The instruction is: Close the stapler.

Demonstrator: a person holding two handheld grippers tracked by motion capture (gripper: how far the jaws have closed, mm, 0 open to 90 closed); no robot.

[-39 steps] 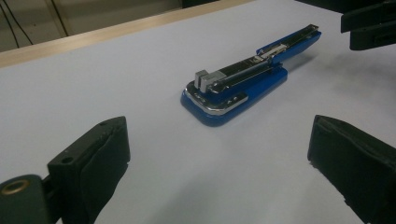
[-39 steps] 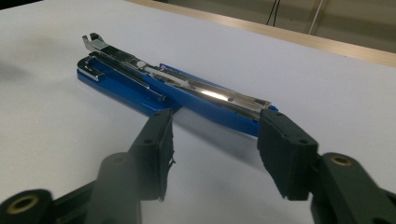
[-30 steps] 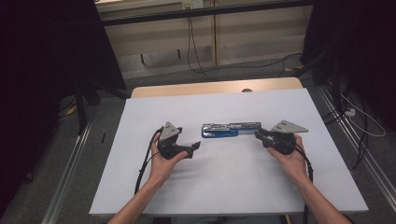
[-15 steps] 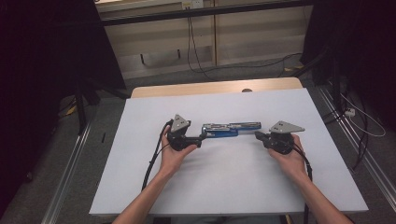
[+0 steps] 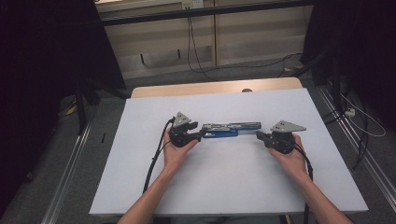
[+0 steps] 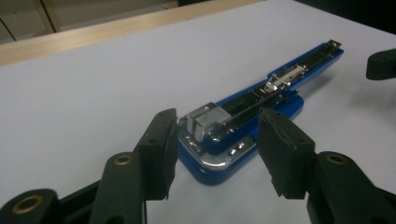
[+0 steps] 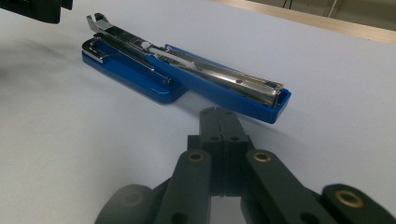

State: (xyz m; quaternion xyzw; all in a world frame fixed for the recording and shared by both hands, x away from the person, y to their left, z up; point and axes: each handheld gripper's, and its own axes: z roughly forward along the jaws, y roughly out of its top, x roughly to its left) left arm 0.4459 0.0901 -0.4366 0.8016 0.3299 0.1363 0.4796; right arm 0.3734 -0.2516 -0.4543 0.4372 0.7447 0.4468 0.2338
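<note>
We noted the left gripper (image 6: 212, 149) with jaws that had just been closing, set astride the near end of the blue stapler (image 6: 261, 95) (one pad at its side, the other apart from it, so nothing grasped yet). The right gripper (image 7: 219, 116) was clenched on nothing, its tips just short of the stapler's other end. The stapler lay opened out flat mid-way on the white table (image 5: 140, 186), between both hands.

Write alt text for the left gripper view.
A blue stapler, swung open flat, lies on a white table, its near end between the parted jaws of the left hand-held gripper. One pad is at its edge; the other stands clear.
</note>
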